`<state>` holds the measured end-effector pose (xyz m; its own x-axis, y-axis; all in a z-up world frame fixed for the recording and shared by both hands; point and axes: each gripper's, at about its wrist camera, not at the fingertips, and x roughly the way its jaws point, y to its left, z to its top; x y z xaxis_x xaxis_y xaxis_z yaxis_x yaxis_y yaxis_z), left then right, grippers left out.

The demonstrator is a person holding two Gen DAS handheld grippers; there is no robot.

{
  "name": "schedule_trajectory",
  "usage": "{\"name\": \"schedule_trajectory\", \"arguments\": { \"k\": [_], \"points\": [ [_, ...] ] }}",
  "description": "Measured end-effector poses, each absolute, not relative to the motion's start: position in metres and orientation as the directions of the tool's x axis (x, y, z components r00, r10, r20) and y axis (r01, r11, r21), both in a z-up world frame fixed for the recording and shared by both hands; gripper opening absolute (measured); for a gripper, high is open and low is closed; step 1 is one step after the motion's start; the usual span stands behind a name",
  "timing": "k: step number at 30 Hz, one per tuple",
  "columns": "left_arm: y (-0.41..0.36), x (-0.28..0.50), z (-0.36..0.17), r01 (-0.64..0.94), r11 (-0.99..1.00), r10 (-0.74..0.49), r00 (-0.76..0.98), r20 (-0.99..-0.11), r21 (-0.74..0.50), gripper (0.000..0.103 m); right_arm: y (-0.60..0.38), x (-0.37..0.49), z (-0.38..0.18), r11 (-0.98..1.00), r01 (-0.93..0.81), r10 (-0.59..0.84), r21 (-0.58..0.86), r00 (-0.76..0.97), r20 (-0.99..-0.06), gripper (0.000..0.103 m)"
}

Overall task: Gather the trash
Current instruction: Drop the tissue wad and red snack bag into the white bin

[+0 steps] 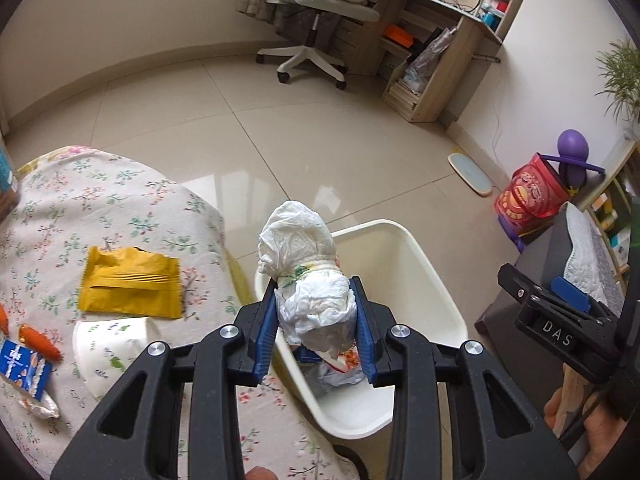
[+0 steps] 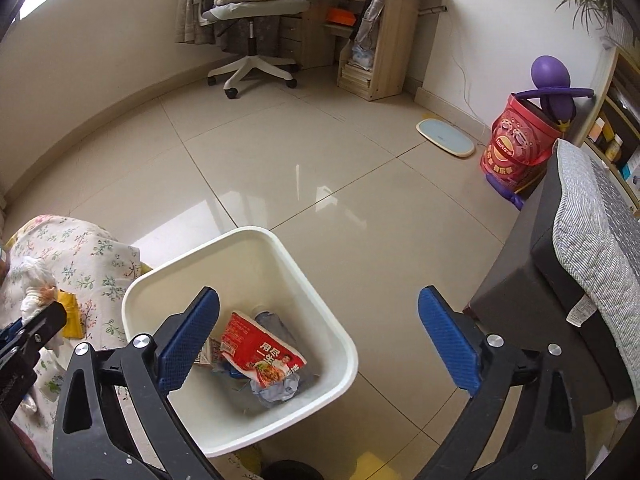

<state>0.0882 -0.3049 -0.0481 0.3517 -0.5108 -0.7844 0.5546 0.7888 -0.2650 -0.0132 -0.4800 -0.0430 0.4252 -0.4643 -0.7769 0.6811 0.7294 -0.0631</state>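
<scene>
A lived-in home room: a swivel chair (image 2: 248,12) piled with blankets, a wooden desk (image 2: 372,20), tiled floor (image 2: 320,160), and a floral-clothed tabletop (image 1: 120,216).

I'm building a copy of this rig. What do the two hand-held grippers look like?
Both match: the left hand-held gripper and right hand-held gripper have black linkage arms with triangular cutouts, silver pivot bolts, and blue textured finger pads. The right one's body carries white "DAS" lettering.

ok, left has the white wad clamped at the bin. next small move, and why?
Probably open the left gripper: the crumpled white wad sits between its fingers over the white bin, which already holds trash. The right gripper is open and empty.
</scene>
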Motion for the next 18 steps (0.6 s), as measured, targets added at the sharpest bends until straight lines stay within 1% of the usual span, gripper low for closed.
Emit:
{"name": "schedule_trajectory", "arguments": {
  "k": [2, 3, 4, 7, 10, 12, 15, 18],
  "points": [
    [-0.317, 0.089, -0.052, 0.567, 0.772, -0.524, 0.311, -0.792, -0.288, 0.038, -0.487, -0.019, -0.041, 0.714, 0.697, -0.476, -0.062, 0.419, -0.773, 0.096],
    [-0.320, 0.090, -0.054, 0.562, 0.773, -0.523, 0.302, -0.797, -0.294, 0.046, -0.491, -0.021, -0.040, 0.705, 0.706, -0.485, -0.064, 0.415, -0.770, 0.096],
    [-0.321, 0.090, -0.054, 0.557, 0.773, -0.527, 0.296, -0.796, -0.305, 0.051, -0.492, -0.022, -0.040, 0.699, 0.712, -0.493, -0.067, 0.411, -0.767, 0.096],
    [-0.318, 0.090, -0.054, 0.559, 0.771, -0.531, 0.296, -0.794, -0.307, 0.053, -0.493, -0.025, -0.038, 0.697, 0.714, -0.499, -0.066, 0.417, -0.760, 0.096],
    [-0.309, 0.089, -0.052, 0.557, 0.783, -0.513, 0.326, -0.794, -0.277, 0.059, -0.482, -0.020, -0.038, 0.718, 0.693, -0.489, -0.068, 0.433, -0.757, 0.096],
    [-0.299, 0.089, -0.049, 0.546, 0.800, -0.494, 0.364, -0.790, -0.249, 0.060, -0.472, -0.017, -0.037, 0.734, 0.675, -0.487, -0.073, 0.447, -0.751, 0.096],
    [-0.279, 0.085, -0.041, 0.523, 0.836, -0.441, 0.456, -0.773, -0.169, 0.064, -0.450, -0.012, -0.034, 0.759, 0.647, -0.480, -0.077, 0.477, -0.736, 0.096],
    [-0.258, 0.083, -0.034, 0.491, 0.866, -0.387, 0.535, -0.751, -0.097, 0.066, -0.428, -0.004, -0.032, 0.791, 0.607, -0.464, -0.079, 0.511, -0.724, 0.096]
  ]
}}
